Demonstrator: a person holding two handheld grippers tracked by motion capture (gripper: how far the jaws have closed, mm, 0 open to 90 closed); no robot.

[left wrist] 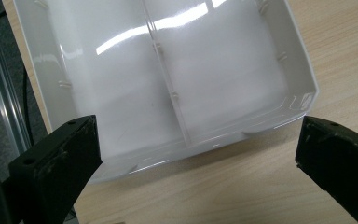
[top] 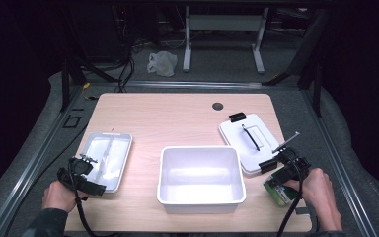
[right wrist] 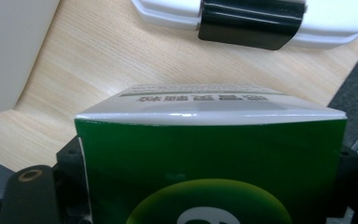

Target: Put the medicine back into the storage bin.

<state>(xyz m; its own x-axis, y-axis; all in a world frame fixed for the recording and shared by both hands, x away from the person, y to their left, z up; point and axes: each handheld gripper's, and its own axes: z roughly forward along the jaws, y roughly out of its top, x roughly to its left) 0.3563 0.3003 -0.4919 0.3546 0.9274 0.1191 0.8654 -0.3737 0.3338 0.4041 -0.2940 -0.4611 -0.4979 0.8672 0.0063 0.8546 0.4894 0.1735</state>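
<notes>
The wooden table [top: 177, 118] carries everything, and the deep white bin [top: 201, 180] at the middle of its near half serves as the landmark. To the left of the bin, with a strip of bare wood between them, lies the shallow white tray [top: 104, 159], split lengthwise by a low rib; its left edge runs close to the table's left edge. To the right of the bin and a little farther back lies the flat white lid [top: 250, 140] with black clips [right wrist: 251, 21] at two ends; its near corner sits just beside the bin's right wall. The far half of the table beyond the bin is open wood.

The person's left hand [top: 58, 196] rests low at the table's near-left corner, left of the bin, its forearm coming in from the bottom edge. The left gripper [top: 85, 173] points forward at the tray's near end. In the left gripper view its jaws stand wide apart, with nothing between them, straddling the tray's near wall [left wrist: 186, 151] from above.

The right hand [top: 316, 190] sits to the right of the bin, near the table's right edge, wrist angled inward. The right gripper [top: 282, 183] has its jaws clamped on the sides of a green box [right wrist: 209, 163], which has a white top edge. The box is held clear of the wood just right of the bin's near-right corner, below the lid's near clip, with a narrow lane of table between box and bin.
</notes>
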